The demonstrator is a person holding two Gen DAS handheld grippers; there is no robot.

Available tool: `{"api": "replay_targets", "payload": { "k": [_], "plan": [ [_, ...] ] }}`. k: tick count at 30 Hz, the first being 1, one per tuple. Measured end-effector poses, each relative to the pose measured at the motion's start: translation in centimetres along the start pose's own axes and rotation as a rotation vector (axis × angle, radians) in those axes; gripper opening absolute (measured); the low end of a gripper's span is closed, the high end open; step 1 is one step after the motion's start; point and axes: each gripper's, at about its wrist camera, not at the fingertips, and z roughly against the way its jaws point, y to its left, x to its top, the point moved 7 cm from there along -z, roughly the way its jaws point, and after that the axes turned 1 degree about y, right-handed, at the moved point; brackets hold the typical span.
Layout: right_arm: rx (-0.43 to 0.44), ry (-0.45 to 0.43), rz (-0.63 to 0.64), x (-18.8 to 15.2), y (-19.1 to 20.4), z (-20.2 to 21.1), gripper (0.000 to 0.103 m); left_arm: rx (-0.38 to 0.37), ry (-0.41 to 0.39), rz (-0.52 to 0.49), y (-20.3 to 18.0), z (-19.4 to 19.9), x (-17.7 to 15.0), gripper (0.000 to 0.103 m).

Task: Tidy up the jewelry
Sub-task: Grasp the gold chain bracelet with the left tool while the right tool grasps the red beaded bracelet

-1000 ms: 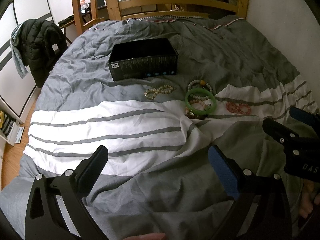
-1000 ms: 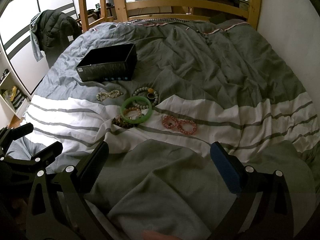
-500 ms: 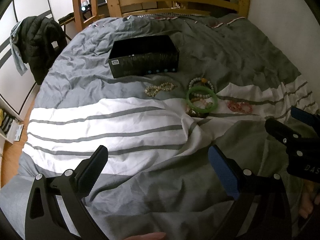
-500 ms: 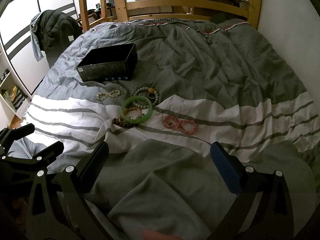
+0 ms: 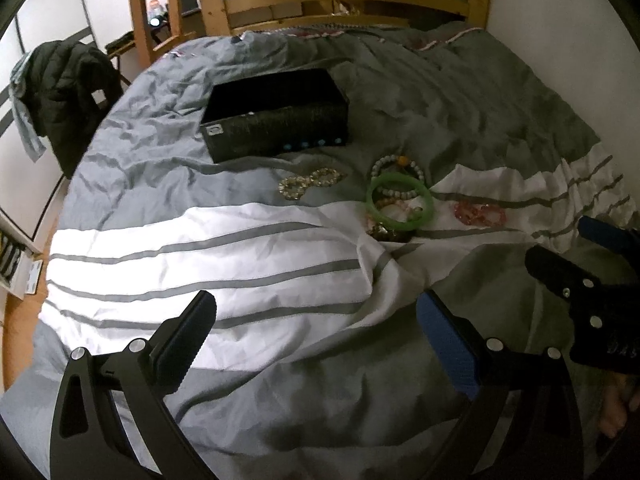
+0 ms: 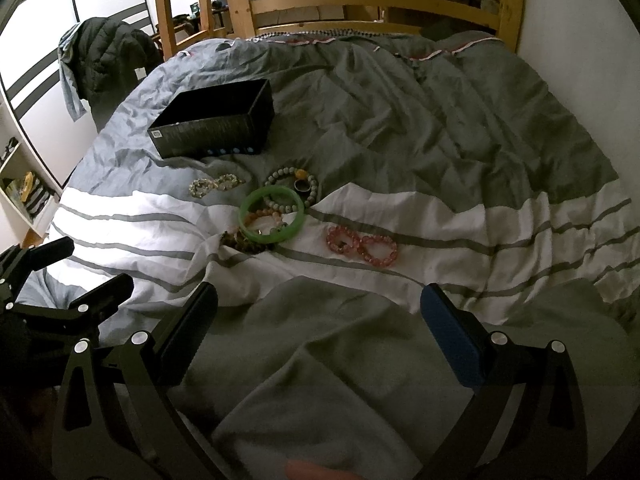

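Box [image 6: 212, 120] interior too dark to read. Brown beads [image 6: 240, 242] partly hidden under green bangle [image 6: 271, 213], fabric fold. Left view blurred; pink bracelets [image 5: 479, 213] smeared there. Shelf items [image 6: 24, 194] cut by frame edge, too small to identify. Box label [image 5: 214, 130] illegible.

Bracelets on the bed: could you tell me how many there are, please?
6 visible: pale one nearest the box, grey-green beads, green bangle, orange beads inside it, dark beads beneath, pink. More may hide.
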Motion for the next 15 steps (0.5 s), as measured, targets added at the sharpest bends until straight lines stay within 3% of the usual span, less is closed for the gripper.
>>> {"api": "replay_targets", "payload": {
  "k": [9,15],
  "plan": [
    [0.057,0.062,-0.035,1.1,-0.4,-3.7,0.1,-0.079,-0.002,0.0,-0.1,-4.2,3.1,0.099],
    [0.094,0.098,-0.108,2.8,-1.6,-6.6,0.1,-0.034,-0.018,-0.017,0.1,-8.1,7.0,0.098]
  ]
}}
